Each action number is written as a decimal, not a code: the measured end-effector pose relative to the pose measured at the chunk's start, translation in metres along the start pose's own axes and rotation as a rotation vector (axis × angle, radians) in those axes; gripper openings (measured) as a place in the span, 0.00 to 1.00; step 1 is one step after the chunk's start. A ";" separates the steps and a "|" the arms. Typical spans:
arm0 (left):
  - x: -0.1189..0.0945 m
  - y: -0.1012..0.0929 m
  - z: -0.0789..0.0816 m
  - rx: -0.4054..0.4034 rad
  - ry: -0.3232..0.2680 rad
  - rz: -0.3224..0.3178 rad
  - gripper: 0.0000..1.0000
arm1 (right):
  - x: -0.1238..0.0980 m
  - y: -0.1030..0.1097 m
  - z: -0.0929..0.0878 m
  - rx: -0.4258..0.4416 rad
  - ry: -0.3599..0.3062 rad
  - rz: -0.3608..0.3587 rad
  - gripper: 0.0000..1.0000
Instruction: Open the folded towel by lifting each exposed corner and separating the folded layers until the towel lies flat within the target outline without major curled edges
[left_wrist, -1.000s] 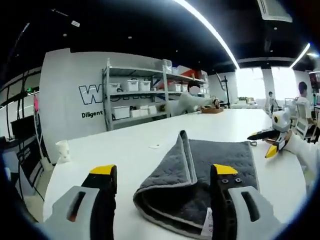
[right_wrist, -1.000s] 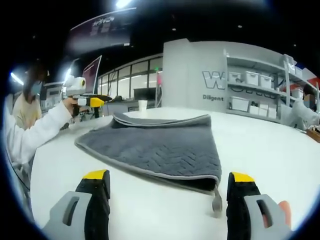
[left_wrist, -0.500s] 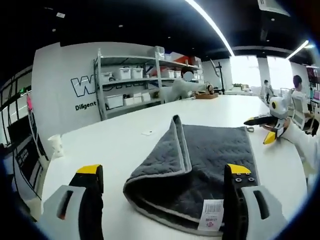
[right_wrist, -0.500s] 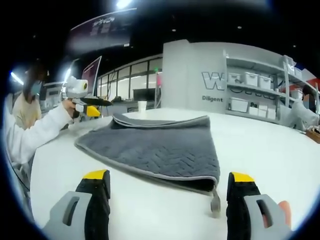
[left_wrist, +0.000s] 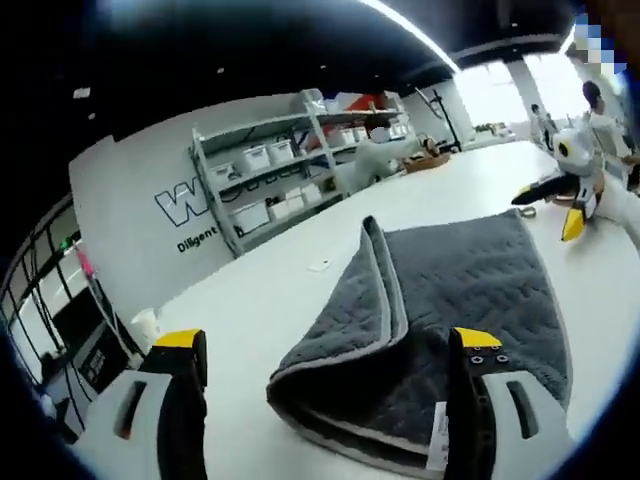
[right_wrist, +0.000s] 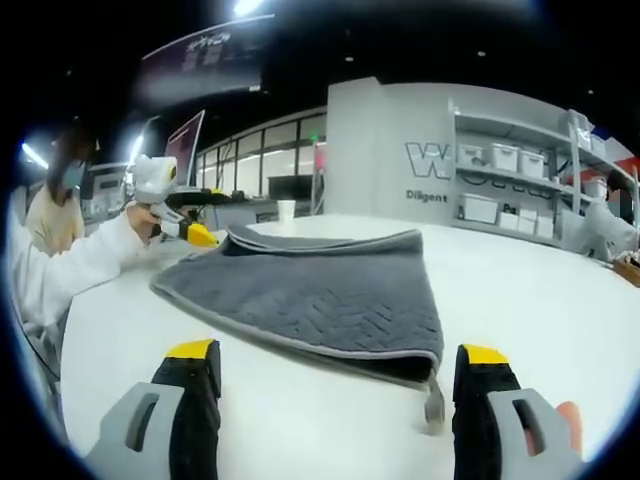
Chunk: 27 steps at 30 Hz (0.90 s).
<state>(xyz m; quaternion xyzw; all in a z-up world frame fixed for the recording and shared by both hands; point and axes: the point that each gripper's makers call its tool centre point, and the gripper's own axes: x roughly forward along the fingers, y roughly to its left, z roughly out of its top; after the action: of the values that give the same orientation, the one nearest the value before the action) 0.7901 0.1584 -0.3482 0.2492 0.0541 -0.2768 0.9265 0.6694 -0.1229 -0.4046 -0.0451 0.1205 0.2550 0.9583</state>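
Left gripper view
Towel: a grey towel (left_wrist: 440, 310), still folded, lies on the white table (left_wrist: 280, 300); its rounded fold faces the camera and a light-edged layer stands up along the middle.
Label: a white tag (left_wrist: 437, 450) hangs at the near edge, just beside the right-hand jaw.
Left gripper: the left gripper (left_wrist: 325, 345) has its jaws spread wide with nothing between them; the near fold sits in the gap ahead of the tips, and contact cannot be told.
Other tool: the right gripper (left_wrist: 560, 200) appears at the far right, near the towel's far corner, jaws apart.
Background: a shelf rack (left_wrist: 300, 170) with white bins stands against the wall.

Right gripper view
Towel: the towel (right_wrist: 320, 290) spreads across the table (right_wrist: 540, 290), layers stacked, with a small loop (right_wrist: 434, 405) hanging off the nearest corner.
Right gripper: the right gripper (right_wrist: 335, 365) is wide open and empty, short of the towel's near edge.
Other tool: the left gripper (right_wrist: 195, 225), held by a person in a white sleeve (right_wrist: 70, 265), is at the far corner.

Step in hand: approach, as I judge it; no corner is pinched, so unfolding has not begun.
Target outline: none can be made out on the table.
Next move: likely each tool must come down on one exposed corner and pinch only the top layer before lifting and peeling it back.
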 end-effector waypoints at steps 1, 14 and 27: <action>0.001 -0.002 0.002 0.043 0.000 0.016 0.97 | 0.000 0.000 0.000 0.000 0.001 0.000 0.97; 0.009 -0.028 0.000 0.366 0.012 0.053 0.60 | 0.000 0.000 -0.002 0.001 0.007 0.000 0.96; 0.003 -0.040 0.002 0.674 0.025 0.108 0.28 | 0.000 -0.004 -0.003 0.004 0.011 -0.013 0.96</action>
<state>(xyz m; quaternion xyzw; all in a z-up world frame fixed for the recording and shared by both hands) 0.7711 0.1265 -0.3643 0.5473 -0.0423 -0.2265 0.8046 0.6710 -0.1263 -0.4073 -0.0452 0.1258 0.2484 0.9594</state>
